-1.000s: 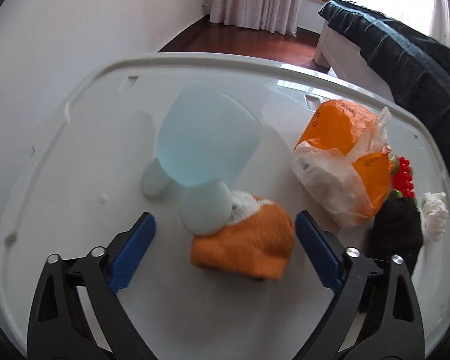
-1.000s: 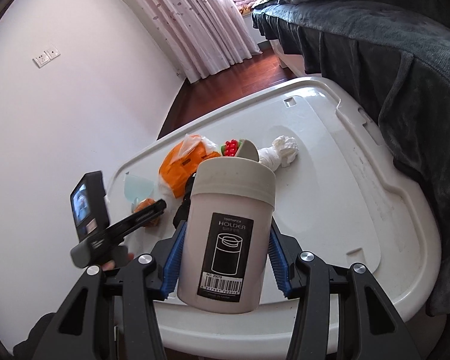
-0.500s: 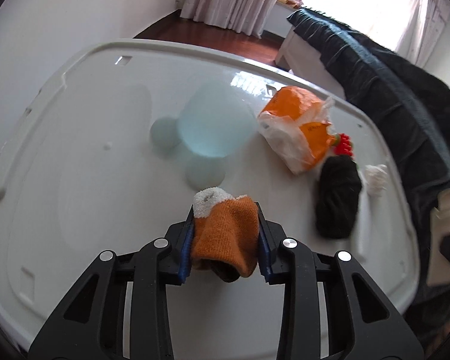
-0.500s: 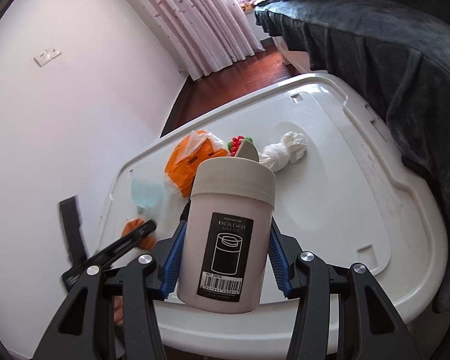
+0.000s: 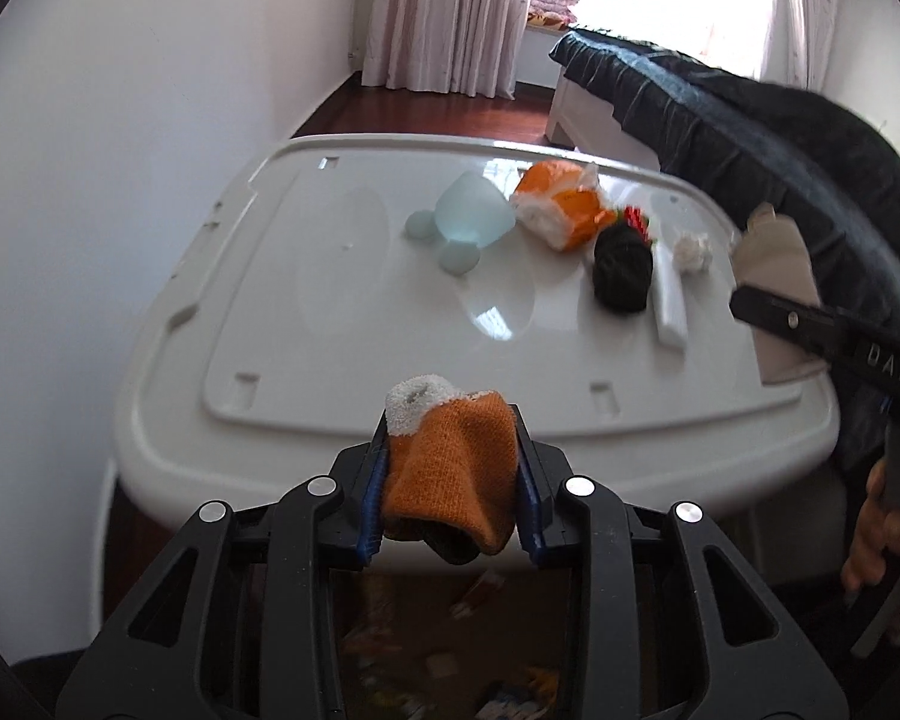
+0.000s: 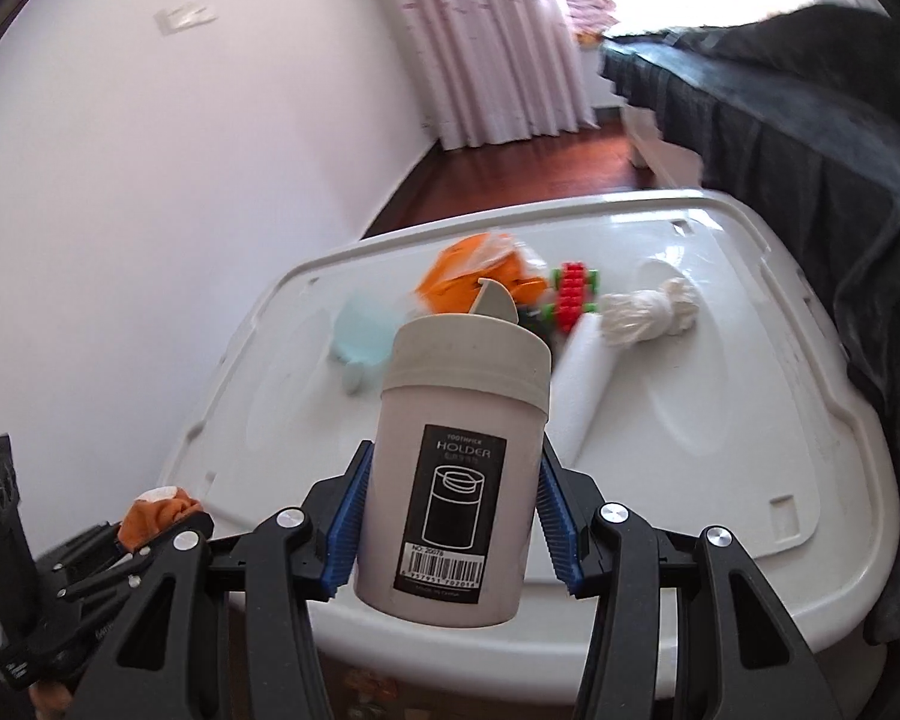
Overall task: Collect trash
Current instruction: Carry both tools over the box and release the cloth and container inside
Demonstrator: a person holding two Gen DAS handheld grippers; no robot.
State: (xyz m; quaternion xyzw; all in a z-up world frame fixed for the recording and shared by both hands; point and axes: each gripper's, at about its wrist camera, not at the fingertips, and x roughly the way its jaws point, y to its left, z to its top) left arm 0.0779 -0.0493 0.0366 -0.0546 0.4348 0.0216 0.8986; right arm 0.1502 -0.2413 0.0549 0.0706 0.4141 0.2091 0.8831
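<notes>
- Left wrist view: One second ago the left gripper (image 5: 450, 474) stood wide open over the orange sock (image 5: 450, 468) on the white lid (image 5: 354, 324). Now its blue pads are squeezed tight on the sock, and the sock is lifted off the lid, out past the near edge.
- Under the sock is a dark place with blurry colored bits in it. It may be a trash box, but I cannot tell for sure.
- Left on the lid, far from the sock, are a pale blue plastic thing (image 5: 471, 219), an orange and white bag (image 5: 564, 210), a black ball of cloth (image 5: 623, 267), a red and green toy (image 5: 636, 219), a white stick (image 5: 669, 300) and a white rag (image 5: 693, 252).
- Right wrist view: the right gripper (image 6: 450, 516) is part way open, as wide as the toothpick holder (image 6: 459, 468), and its blue pads press on both sides of it. The holder is tipped a little and sits in front of the lid, not on it.
- The sock and left gripper show low on the left.
- The step now looks like carrying the sock to the trash. Next, I think the left hand should go over the dark place below and let the sock fall in.
</notes>
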